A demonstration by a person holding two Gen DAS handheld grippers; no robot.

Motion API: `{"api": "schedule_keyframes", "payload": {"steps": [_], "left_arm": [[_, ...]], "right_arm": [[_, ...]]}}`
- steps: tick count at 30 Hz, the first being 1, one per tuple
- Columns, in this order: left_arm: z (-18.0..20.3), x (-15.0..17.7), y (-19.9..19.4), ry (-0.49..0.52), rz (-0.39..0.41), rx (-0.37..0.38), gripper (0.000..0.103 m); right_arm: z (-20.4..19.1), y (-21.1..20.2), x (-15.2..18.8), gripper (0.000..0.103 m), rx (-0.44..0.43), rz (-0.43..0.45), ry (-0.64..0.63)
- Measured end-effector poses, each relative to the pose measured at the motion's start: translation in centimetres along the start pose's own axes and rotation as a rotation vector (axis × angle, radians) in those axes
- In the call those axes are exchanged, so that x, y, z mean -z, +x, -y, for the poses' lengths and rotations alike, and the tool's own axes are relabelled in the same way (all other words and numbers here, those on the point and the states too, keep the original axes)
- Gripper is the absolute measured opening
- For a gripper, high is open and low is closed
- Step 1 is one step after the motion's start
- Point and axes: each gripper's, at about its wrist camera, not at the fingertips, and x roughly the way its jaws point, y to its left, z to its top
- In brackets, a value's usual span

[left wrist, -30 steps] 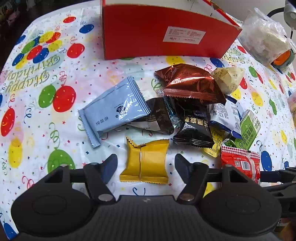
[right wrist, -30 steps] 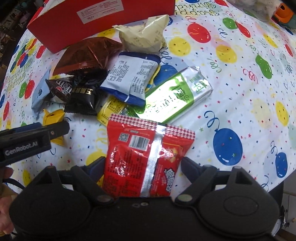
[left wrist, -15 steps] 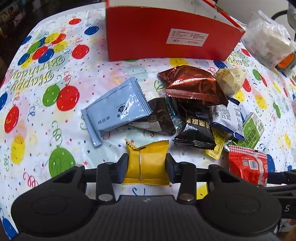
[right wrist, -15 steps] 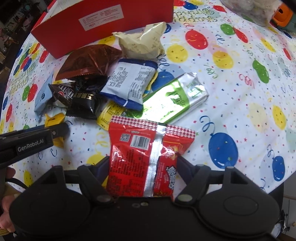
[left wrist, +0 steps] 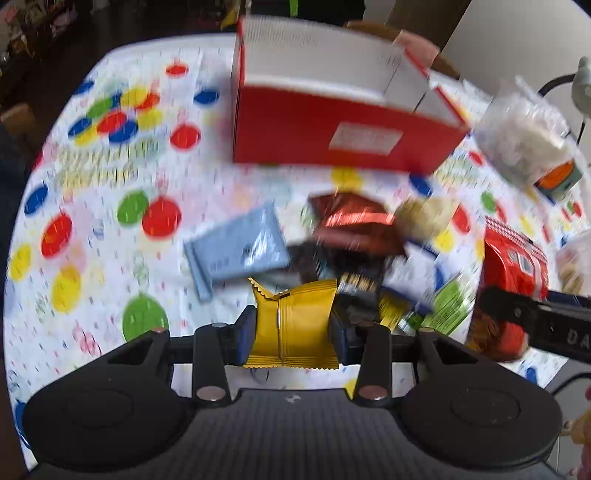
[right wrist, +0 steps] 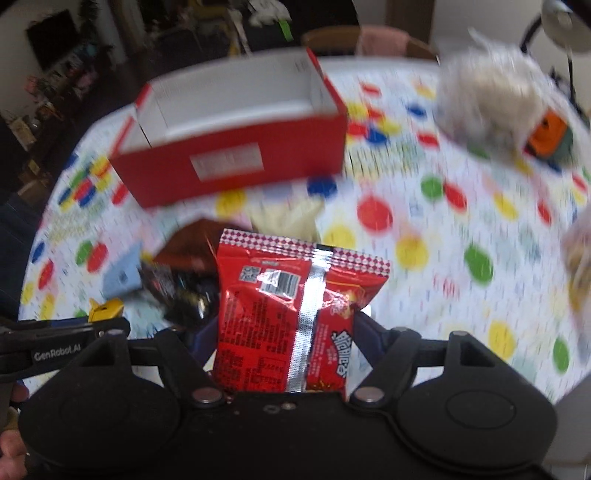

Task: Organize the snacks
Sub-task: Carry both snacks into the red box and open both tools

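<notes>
My left gripper (left wrist: 293,330) is shut on a small yellow snack packet (left wrist: 293,325) and holds it above the table. My right gripper (right wrist: 284,334) is shut on a red snack bag (right wrist: 291,317), also off the table; that red bag (left wrist: 513,266) shows at the right of the left wrist view. Under both lies a pile of snacks: a pale blue packet (left wrist: 240,247), a brown foil packet (left wrist: 354,225), a cream packet (left wrist: 424,218), dark packets (right wrist: 181,291) and a green one (left wrist: 448,304). An open red box (right wrist: 229,162) with a white inside stands behind the pile.
A balloon-print cloth (left wrist: 110,221) covers the round table. A clear bag of pale food (right wrist: 487,99) and an orange and green object (right wrist: 546,138) sit at the far right. A lamp (right wrist: 565,22) stands behind them. Another bag (right wrist: 581,258) is at the right edge.
Both grippers closed on their packets, the left on the yellow one and the right on the red bag, then rose off the table with them. The box's open top came into view.
</notes>
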Motion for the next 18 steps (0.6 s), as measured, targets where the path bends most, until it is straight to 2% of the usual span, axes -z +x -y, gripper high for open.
{"api": "schedule_keyframes", "payload": {"steps": [10,14,18], "left_arm": [[1.1,-7.6,-3.1,-0.025,0.125,-0.026,0.041],[1.6,-11.5,-2.7,-0.016,0.171,-0.072,0.041],[2.1,-15.8,-1.2,-0.019,0.183,-0.101,0.041]], "right_arm": [[-1.0,-0.8,-9.2,0.075,-0.062,0.158,-0.153],[-1.5,0.6,-13.3,0.075,-0.068,0.197,-0.225],[-1.6,2.9,-17.5,0.075,-0.077,0.202,-0.269]]}}
